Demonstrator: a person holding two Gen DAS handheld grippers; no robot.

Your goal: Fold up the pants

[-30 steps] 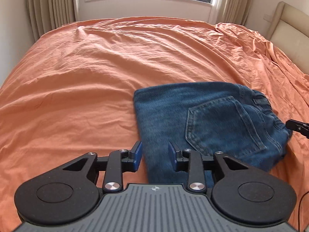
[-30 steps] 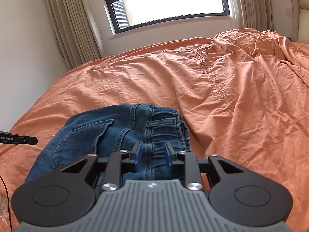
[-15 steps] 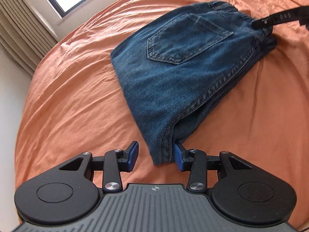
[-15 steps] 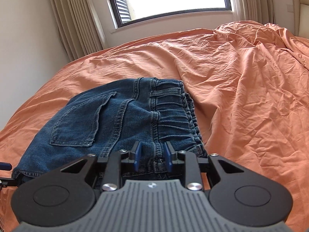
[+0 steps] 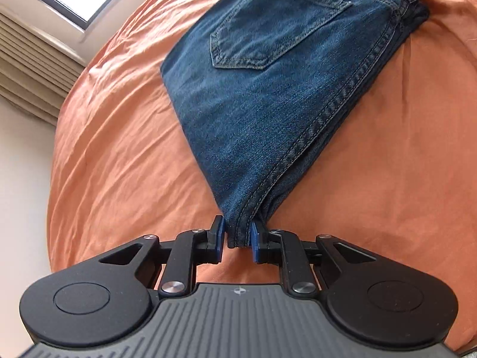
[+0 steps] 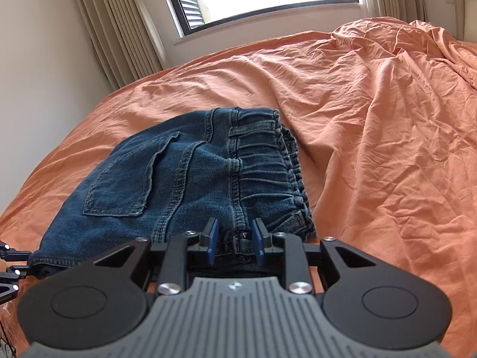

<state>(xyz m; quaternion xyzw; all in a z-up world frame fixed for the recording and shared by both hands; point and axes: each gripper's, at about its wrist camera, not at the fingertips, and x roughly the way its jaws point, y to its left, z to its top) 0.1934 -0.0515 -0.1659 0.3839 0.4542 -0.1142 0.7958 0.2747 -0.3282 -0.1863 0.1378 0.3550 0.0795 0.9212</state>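
Jeans lie folded into a compact packet on the orange bedsheet, with the back pocket facing up and the elastic waistband at one end. The left gripper has its blue pads almost closed on the stitched corner of the denim, which sits pinched between them. The right gripper stands narrowly open around the waistband edge; whether its pads press the cloth cannot be told.
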